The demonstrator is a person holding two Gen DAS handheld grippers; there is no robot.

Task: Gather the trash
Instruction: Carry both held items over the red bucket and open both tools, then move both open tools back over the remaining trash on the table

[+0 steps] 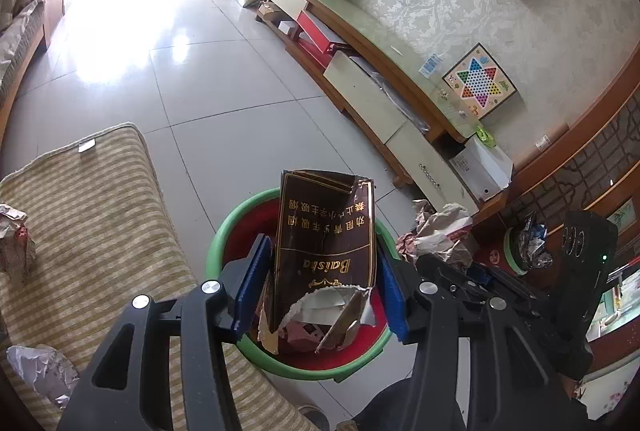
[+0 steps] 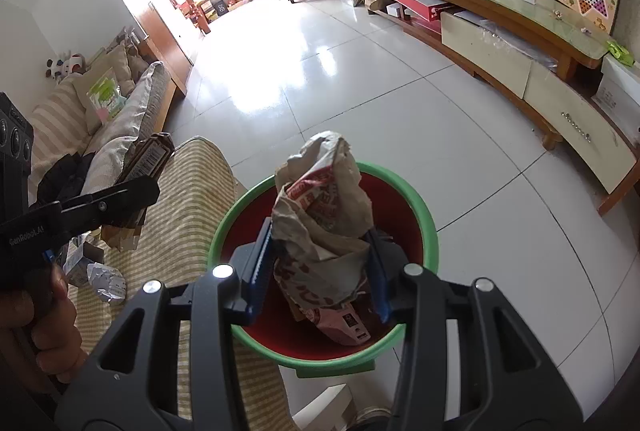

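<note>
A torn brown cigarette carton (image 1: 326, 231) with gold print stands upright between the blue pads (image 1: 252, 283) of my left gripper (image 1: 322, 251), which is shut on it. Right below it is the red bin with a green rim (image 1: 224, 231). In the right wrist view my right gripper (image 2: 320, 231) is shut on a crumpled paper bag (image 2: 320, 203) with red print, held over the same bin (image 2: 424, 215). More paper trash (image 2: 340, 323) lies inside the bin. The carton (image 2: 150, 155) also shows at the left of that view.
A striped cushion (image 1: 100, 211) lies left of the bin, with crumpled foil (image 2: 106, 281) and other scraps on it. A long TV cabinet (image 1: 360, 31) runs along the right wall. A second green-rimmed tub with trash (image 1: 528, 247) stands on the right. The floor is glossy tile (image 2: 360, 91).
</note>
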